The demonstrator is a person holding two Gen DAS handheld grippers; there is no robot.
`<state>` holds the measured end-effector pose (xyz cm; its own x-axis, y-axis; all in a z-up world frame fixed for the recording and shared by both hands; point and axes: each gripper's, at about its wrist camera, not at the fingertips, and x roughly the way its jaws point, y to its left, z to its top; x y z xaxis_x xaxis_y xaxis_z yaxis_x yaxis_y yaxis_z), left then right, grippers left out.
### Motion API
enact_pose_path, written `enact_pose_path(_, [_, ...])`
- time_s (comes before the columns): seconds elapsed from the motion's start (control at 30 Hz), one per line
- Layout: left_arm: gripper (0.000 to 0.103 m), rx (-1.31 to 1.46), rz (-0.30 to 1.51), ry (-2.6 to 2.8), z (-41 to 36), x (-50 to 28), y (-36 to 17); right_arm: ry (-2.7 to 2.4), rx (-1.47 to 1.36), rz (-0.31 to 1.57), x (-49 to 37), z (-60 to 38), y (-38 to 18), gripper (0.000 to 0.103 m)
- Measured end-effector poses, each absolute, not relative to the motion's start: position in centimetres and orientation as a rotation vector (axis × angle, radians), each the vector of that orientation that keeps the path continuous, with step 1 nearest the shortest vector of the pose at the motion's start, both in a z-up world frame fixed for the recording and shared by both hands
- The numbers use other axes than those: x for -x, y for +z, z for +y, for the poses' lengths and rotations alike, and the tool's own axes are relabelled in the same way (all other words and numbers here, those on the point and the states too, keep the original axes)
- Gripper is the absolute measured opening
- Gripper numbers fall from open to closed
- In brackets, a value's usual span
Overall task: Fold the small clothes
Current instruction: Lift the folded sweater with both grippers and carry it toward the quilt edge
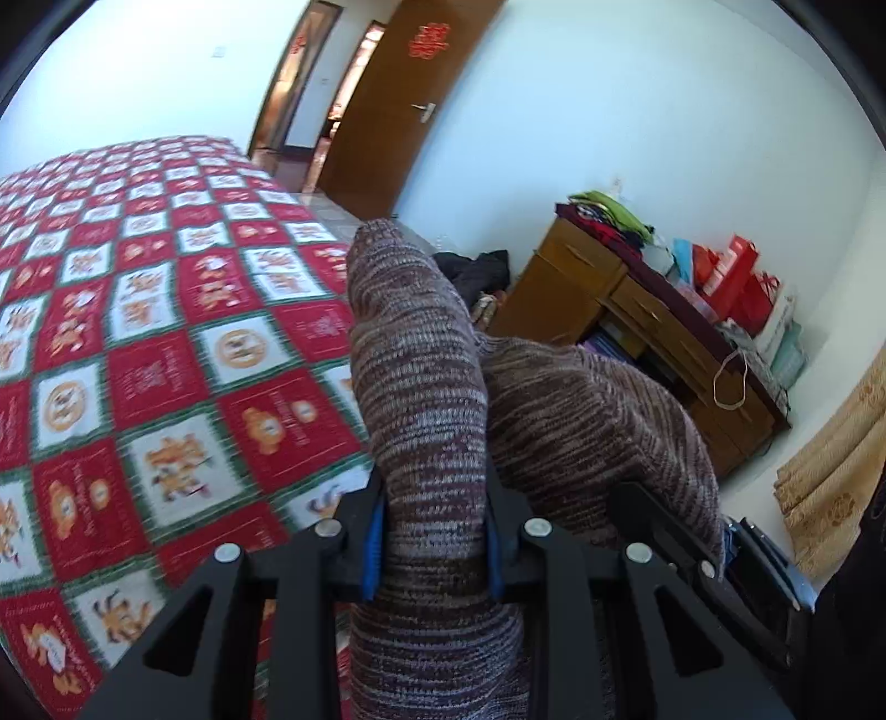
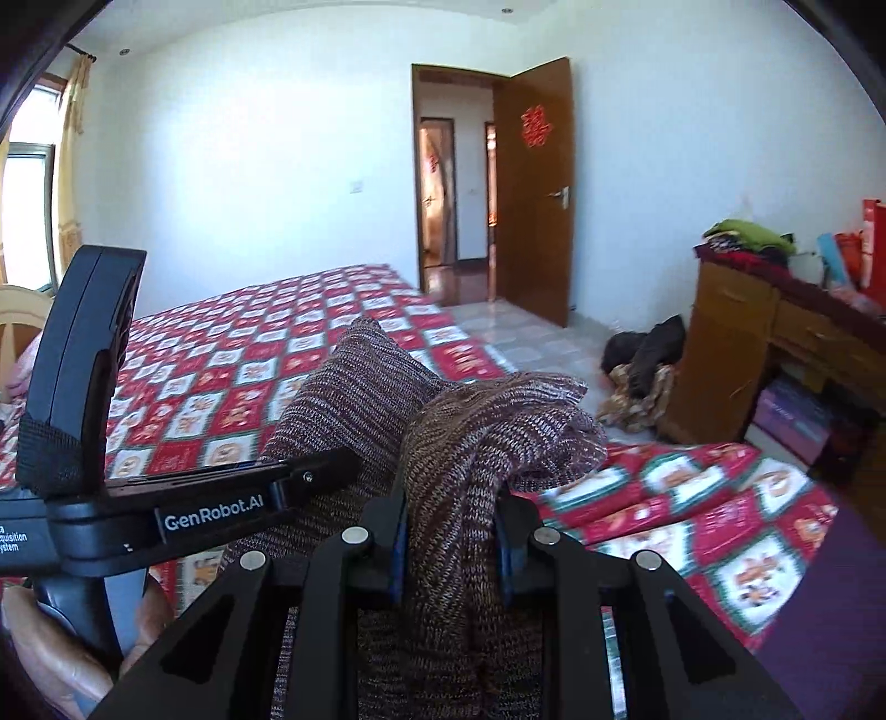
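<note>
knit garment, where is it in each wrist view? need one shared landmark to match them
Left wrist: knit garment centre frame, clamped in the left gripper, rising toward the top.
Right wrist: knit garment centre, clamped in the right gripper; left gripper at its left.
Shared landmark: brown door with red paper-cut.

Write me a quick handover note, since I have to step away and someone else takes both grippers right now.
Left gripper: shut on the knit garment, bunched between its fingers.
Right gripper: shut on another part of the same garment.
The garment hangs in the air over the red checked bedspread; it is not laid out.
Done: picked up by both grippers.
Left: spread it flat on the bed, then make every fold.
</note>
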<state>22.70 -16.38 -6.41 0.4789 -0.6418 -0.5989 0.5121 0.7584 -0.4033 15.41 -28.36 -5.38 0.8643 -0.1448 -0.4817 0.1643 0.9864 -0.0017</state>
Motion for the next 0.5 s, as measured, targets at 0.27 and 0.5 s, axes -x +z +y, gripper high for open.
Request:
enact_pose_path(0.27, [0.029,0.099,0.798,-0.728,-21.1,-22.8,-6.6,-0.239,-0.077,0.504,-15.3,-32.8,-6.1,0.024])
enact_pose_path(0.5, [0.029,0.021,0.813,-0.684,-24.1,-23.3,-8.6,-0.273,-0.093,0.557,-16.8,-35.0,-8.7,0.024])
